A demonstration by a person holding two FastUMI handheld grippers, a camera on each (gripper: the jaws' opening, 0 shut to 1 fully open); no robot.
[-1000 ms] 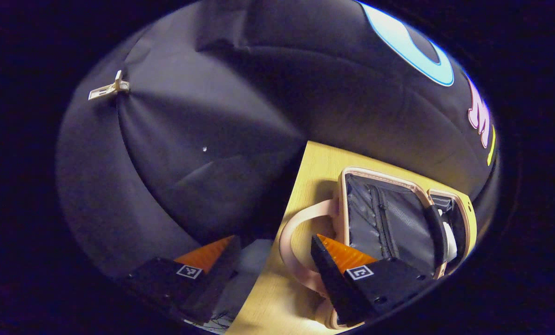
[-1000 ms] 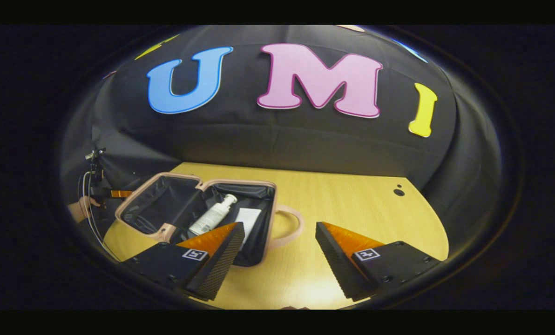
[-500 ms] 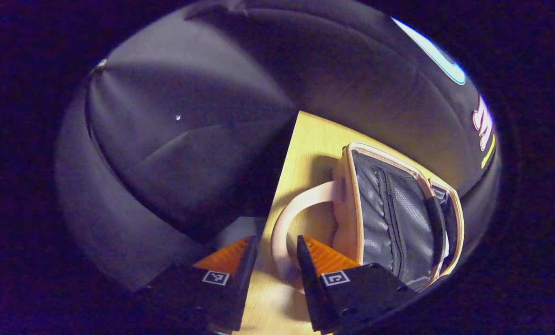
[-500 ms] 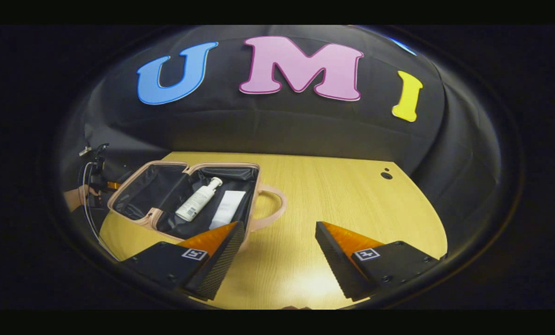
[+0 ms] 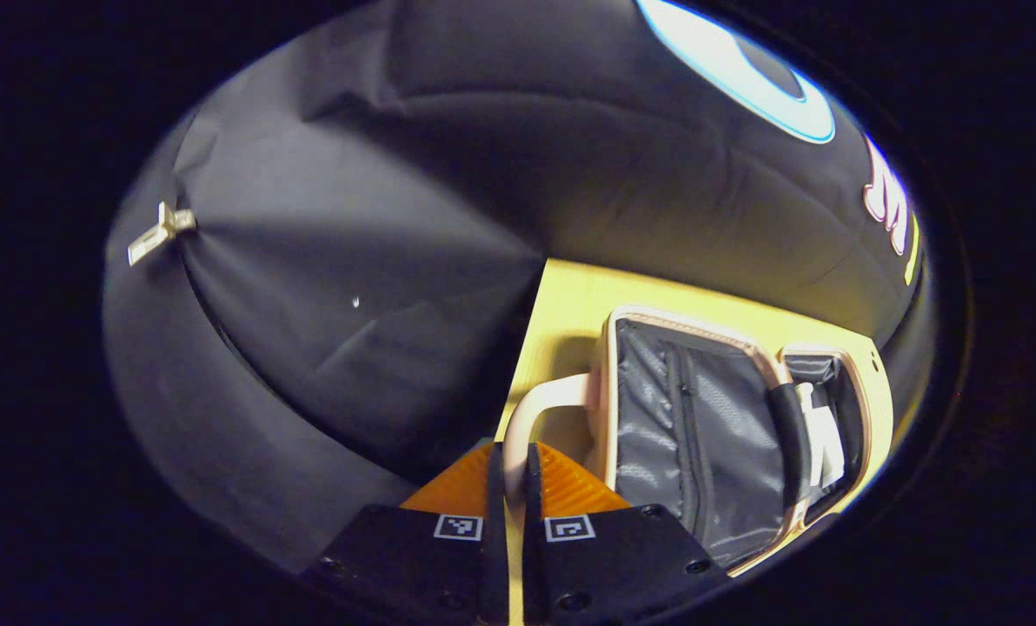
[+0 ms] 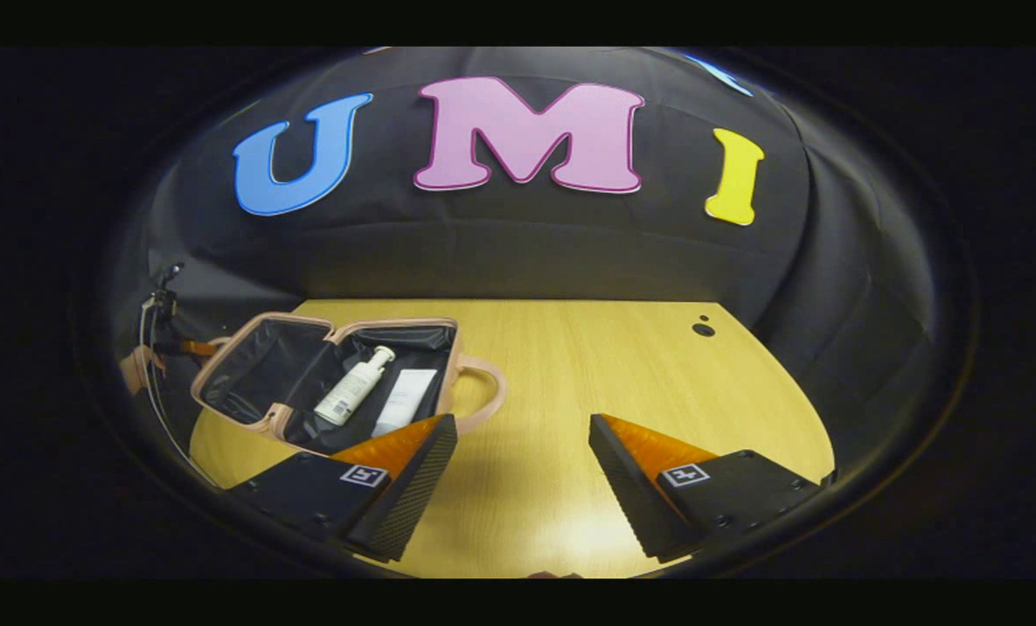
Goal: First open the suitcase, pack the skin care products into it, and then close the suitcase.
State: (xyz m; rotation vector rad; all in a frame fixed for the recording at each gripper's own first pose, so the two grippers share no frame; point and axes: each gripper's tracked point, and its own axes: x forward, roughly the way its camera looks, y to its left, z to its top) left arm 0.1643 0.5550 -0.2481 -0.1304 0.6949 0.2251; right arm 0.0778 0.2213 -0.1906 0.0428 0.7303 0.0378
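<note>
The pink suitcase (image 5: 683, 316) lies open on the wooden table (image 5: 561, 300), its grey lined lid with a zip pocket facing me. My left gripper (image 5: 509, 474) is shut on the lid's pink loop handle (image 5: 542, 398), which runs between both fingers. In the right gripper view the open suitcase (image 6: 227, 355) sits at the left, with a white pump bottle (image 6: 348, 396) and a white tube (image 6: 403, 400) lying in its right half. My right gripper (image 6: 522, 443) hovers open over bare table, right of the suitcase's other handle (image 6: 488, 391).
The table (image 6: 622, 374) stretches wide to the right of the suitcase and has a small dark hole (image 6: 703, 329) near its far right corner. A hand (image 6: 136, 372) with cables shows at the suitcase's far left side. Black cloth walls close in behind.
My left gripper went from open beside the handle to shut around it. The right gripper has drawn back to the right, so the suitcase sits farther left in its view.
</note>
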